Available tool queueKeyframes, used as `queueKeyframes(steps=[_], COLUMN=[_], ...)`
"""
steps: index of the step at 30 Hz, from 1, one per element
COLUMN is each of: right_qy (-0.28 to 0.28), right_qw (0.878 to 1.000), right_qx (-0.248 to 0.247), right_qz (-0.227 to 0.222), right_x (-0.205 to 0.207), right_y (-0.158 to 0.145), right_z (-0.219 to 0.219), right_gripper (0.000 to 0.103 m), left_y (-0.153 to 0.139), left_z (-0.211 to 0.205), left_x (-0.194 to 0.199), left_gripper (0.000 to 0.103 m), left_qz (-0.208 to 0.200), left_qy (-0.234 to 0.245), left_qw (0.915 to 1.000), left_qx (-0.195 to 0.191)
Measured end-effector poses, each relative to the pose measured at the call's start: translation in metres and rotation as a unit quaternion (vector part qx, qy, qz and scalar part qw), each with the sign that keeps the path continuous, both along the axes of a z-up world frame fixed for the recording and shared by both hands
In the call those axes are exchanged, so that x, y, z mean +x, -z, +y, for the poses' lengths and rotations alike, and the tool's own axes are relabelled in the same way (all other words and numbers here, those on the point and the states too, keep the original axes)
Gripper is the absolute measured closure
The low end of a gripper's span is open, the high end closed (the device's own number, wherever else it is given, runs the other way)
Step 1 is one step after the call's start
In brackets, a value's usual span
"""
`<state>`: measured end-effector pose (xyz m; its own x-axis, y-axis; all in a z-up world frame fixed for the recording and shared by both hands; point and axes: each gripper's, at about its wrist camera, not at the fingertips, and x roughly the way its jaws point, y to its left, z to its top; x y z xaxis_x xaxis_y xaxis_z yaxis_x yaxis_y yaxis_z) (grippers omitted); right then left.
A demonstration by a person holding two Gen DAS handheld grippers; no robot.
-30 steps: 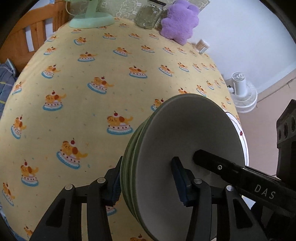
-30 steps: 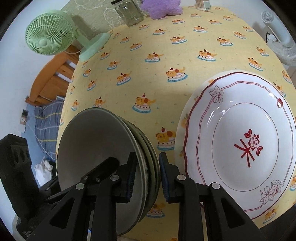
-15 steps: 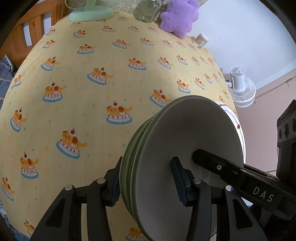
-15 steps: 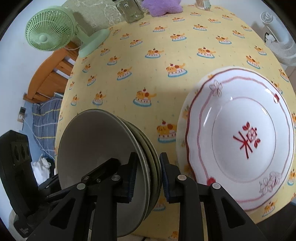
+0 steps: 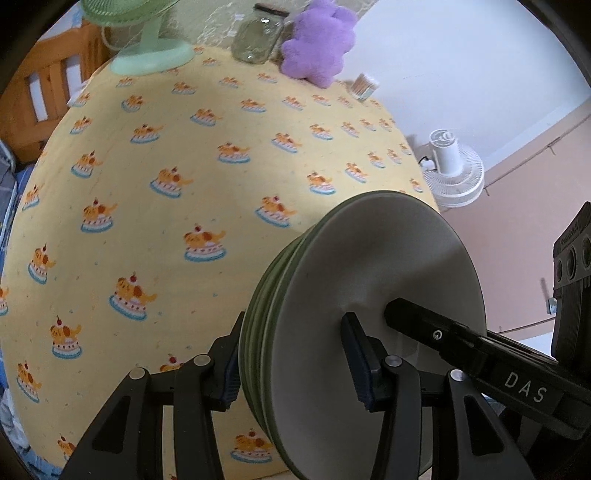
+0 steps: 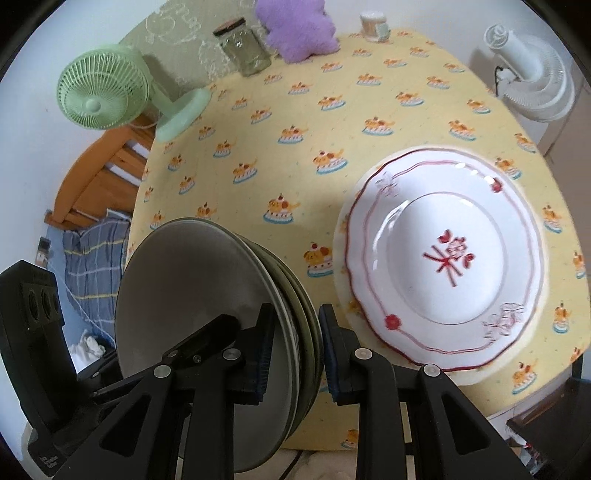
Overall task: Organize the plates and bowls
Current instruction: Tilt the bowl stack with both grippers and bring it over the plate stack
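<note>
A stack of grey-green shallow bowls (image 5: pixel 369 295) hangs tilted on edge over the near side of the yellow cake-print table (image 5: pixel 166 155). My left gripper (image 5: pixel 293 365) is shut on the stack, one pad under it and one inside the top bowl. My right gripper (image 6: pixel 297 350) is shut on the rim of the same stack (image 6: pixel 207 295) from the other side. Its finger marked DAS (image 5: pixel 480 350) crosses the left wrist view. A white plate with red decoration (image 6: pixel 443 258) lies flat on the table to the right, on top of another pale plate.
At the table's far end stand a green desk fan (image 6: pixel 99 92), a glass jar (image 6: pixel 245 46), a purple plush (image 6: pixel 299 27) and a small toothpick holder (image 6: pixel 373 24). A white floor fan (image 6: pixel 532 85) stands beyond the right edge. A wooden frame (image 6: pixel 107 177) with blue plaid cloth is on the left.
Both grippers have risen together with the bowl stack held between them. The table and the white plate look smaller and farther below. The grips are unchanged.
</note>
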<state>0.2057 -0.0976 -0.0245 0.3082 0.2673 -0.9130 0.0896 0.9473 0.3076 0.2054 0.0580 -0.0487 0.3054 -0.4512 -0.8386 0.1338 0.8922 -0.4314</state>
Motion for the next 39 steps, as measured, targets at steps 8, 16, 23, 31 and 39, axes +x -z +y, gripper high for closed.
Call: queueKeyframes(steps=[8, 16, 23, 31, 39], right_qy=[-0.01, -0.049, -0.072, -0.094, -0.103], right_qw=[1.0, 0.998, 0.997, 0.995, 0.994], right_qx=[0.01, 0.022, 0.027, 0.028, 0.032], right_qz=[-0.022, -0.022, -0.016, -0.009, 0.01], right_x=[0.003, 0.016, 0.03, 0.043, 0.053], right_y=[-0.016, -0.022, -0.019, -0.011, 0.004], right_z=[-0.027, -0.07, -0.108, -0.14, -0.158], right_gripper=[0.075, 0.075, 0.074, 0.074, 0.074], left_y=[-0.015, -0.02, -0.017, -0.009, 0.007], left_z=[-0.031, -0.073, -0.108, -0.137, -0.152], left_x=[0.003, 0.006, 0.011, 0.017, 0.023], left_gripper=[0.055, 0.055, 0.055, 0.055, 0.055], left_qz=[-0.024, -0.02, -0.016, -0.01, 0.012], left_qy=[-0.017, -0.058, -0.084, -0.106, -0.123], left_qw=[0.9995, 0.9979, 0.9961, 0.9941, 0.9921], left_qx=[0.012, 0.02, 0.023, 0.021, 0.022])
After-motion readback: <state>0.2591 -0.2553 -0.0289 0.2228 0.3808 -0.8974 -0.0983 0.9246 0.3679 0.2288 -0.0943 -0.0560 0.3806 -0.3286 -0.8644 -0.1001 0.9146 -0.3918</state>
